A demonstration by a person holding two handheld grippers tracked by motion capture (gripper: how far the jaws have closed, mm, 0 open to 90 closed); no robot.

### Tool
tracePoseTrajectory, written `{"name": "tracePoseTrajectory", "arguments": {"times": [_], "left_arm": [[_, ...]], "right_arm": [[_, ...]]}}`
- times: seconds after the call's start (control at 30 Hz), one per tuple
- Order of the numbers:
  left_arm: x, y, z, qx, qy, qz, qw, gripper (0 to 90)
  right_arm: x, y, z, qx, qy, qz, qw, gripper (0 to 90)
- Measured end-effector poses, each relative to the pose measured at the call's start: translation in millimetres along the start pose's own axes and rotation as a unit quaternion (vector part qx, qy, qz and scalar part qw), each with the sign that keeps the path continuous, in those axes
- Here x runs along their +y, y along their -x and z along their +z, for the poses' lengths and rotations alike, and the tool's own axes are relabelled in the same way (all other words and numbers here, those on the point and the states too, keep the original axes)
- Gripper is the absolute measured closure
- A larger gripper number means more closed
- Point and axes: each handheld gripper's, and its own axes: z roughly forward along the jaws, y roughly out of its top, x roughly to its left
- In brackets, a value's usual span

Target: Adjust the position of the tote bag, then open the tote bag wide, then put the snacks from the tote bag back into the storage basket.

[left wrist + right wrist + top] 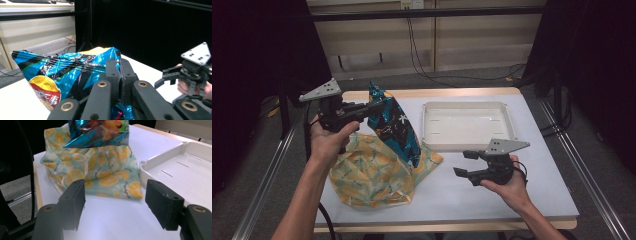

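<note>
A: In the high view, where is the chip bag (393,131)?

B: It is lifted up, left of the white tray (468,125). The left gripper (371,108) holds its top edge, with the jaws clamped on the foil. The lower corner of the bag hangs over the cloth bag (372,172), the one with the orange print, which lies on the table (492,192) just left of the tray's near corner.

A: And the right gripper (466,163)?

B: It is in front of the tray, near its front wall, above the table. Its jaws stand apart and nothing is between them.

A: What does the left gripper view give?

B: The two jaws are together on the blue and black chip bag (62,75), at its upper edge. Right of the bag, farther away, I see the right gripper (165,77) in a hand, with its jaws apart.

A: And the right gripper view?

B: The jaws rise wide apart from the bottom, with only the bare table (112,220) between them. Behind them lies the cloth bag (100,175), touching the left corner of the tray (175,167). The bottom of the chip bag (100,132) hangs over the cloth bag, at the top of the view. I cannot tell if it touches the cloth.
</note>
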Motion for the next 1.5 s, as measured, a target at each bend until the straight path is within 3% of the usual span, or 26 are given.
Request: {"name": "tracePoseTrajectory", "arguments": {"times": [0.37,0.63,0.97,1.3,1.5], "left_arm": [[9.9,-13.5,41.7,-0.013,-0.015,-0.003,0.9998,87.8],[23.7,-9.9,66.9,-0.023,-0.022,0.011,0.9994,87.8],[32.7,-9.7,95.4,-0.033,-0.031,0.007,0.9989,87.8],[29.9,-10.3,126.8,-0.049,-0.048,0.013,0.9976,87.8],[39.5,-14.9,146.3,-0.056,-0.043,0.011,0.9974,87.8]], "right_arm": [[-15.0,-1.4,-9.5,-0.004,-0.003,0.011,0.9999,30.2],[-21.7,-10.2,-17.9,-0.003,-0.006,0.019,0.9998,28.2],[-27.0,-8.0,-22.6,-0.004,0.002,0.023,0.9997,28.1],[-30.4,-7.2,-21.3,-0.007,0.001,0.026,0.9996,26.9],[-30.0,-7.7,-21.6,-0.006,0.003,0.025,0.9997,26.7]]}}
